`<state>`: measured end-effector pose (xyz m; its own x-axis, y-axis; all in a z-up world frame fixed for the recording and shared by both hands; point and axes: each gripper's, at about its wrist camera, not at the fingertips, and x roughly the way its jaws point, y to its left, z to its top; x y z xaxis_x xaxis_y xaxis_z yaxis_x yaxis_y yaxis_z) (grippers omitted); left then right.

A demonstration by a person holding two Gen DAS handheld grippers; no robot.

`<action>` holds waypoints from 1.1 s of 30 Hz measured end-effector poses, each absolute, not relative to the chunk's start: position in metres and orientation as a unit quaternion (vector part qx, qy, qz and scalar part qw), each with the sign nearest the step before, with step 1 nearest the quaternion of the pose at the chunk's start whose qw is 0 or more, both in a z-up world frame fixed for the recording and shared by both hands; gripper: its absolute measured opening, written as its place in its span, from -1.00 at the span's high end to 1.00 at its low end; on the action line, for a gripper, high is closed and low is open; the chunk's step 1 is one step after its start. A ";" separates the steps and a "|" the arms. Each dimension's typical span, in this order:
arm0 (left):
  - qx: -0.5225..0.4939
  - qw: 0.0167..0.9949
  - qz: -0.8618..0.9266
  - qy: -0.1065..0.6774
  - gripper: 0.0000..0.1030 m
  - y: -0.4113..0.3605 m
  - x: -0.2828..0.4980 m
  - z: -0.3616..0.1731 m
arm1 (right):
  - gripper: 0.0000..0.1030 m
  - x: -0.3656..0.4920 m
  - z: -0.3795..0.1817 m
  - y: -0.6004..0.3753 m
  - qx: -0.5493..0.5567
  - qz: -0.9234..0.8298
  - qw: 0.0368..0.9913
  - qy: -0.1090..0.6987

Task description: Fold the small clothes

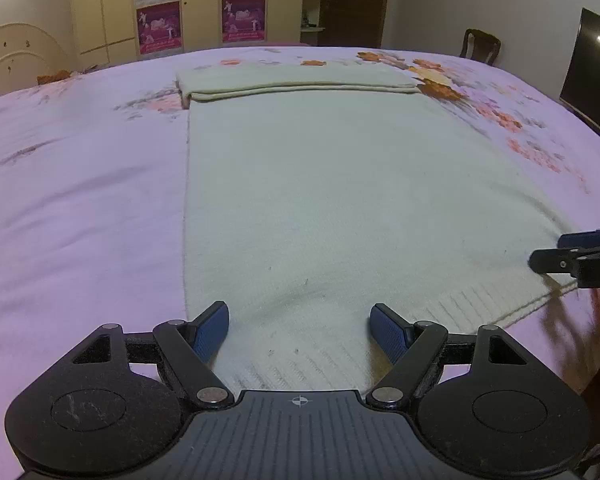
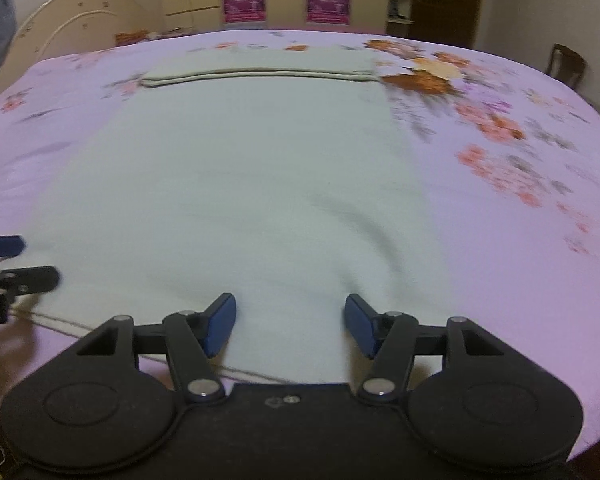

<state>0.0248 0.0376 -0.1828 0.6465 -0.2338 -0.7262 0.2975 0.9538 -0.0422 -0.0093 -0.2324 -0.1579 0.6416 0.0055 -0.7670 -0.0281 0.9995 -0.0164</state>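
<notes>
A cream knit garment (image 1: 320, 184) lies flat on the bed, with its far end folded back into a thick band (image 1: 296, 78). My left gripper (image 1: 298, 312) stands open just above the ribbed hem (image 1: 320, 364) near the garment's left edge, and nothing is between its blue pads. In the right wrist view the same garment (image 2: 228, 168) spreads ahead, slightly blurred. There my right gripper (image 2: 290, 300) is open over the near hem, holding nothing. Each gripper shows at the edge of the other's view: the right one (image 1: 556, 250), the left one (image 2: 24, 260).
The pink floral bedsheet (image 1: 80, 200) covers the whole bed. Behind it stand a wardrobe with pink posters (image 1: 160, 28), a curved headboard (image 1: 16, 52), a wooden chair (image 1: 480, 46) and a dark screen (image 1: 592, 72). The bed's near edge drops off at the lower right (image 2: 596, 400).
</notes>
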 end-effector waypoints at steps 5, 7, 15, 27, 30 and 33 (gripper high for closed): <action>0.029 0.905 -0.140 0.400 -0.50 0.041 0.029 -0.179 | -0.14 -0.013 -0.153 -0.236 -0.003 0.007 0.907 0.422; 0.023 0.909 -0.128 0.396 -0.50 0.047 0.029 -0.174 | -0.16 -0.014 -0.148 -0.237 0.005 0.004 0.909 0.416; -0.021 0.902 -0.095 0.420 -0.50 0.088 0.028 -0.184 | -0.18 -0.018 -0.148 -0.270 0.047 -0.033 0.906 0.420; -0.097 0.874 -0.152 0.450 0.38 0.073 0.043 -0.187 | -0.01 -0.016 -0.156 -0.275 0.058 -0.017 0.897 0.438; -0.099 0.870 -0.160 0.455 0.69 0.070 0.051 -0.187 | 0.05 -0.012 -0.155 -0.284 0.064 -0.015 0.895 0.442; -0.088 0.866 -0.170 0.461 0.70 0.069 0.057 -0.187 | 0.06 -0.007 -0.154 -0.284 0.055 -0.011 0.889 0.454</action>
<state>0.0574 0.0686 -0.1870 0.5165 -0.3763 -0.7692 0.2140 0.9265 -0.3096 -0.0075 -0.2839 -0.1540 0.5879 0.0308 -0.8084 0.0697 0.9936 0.0885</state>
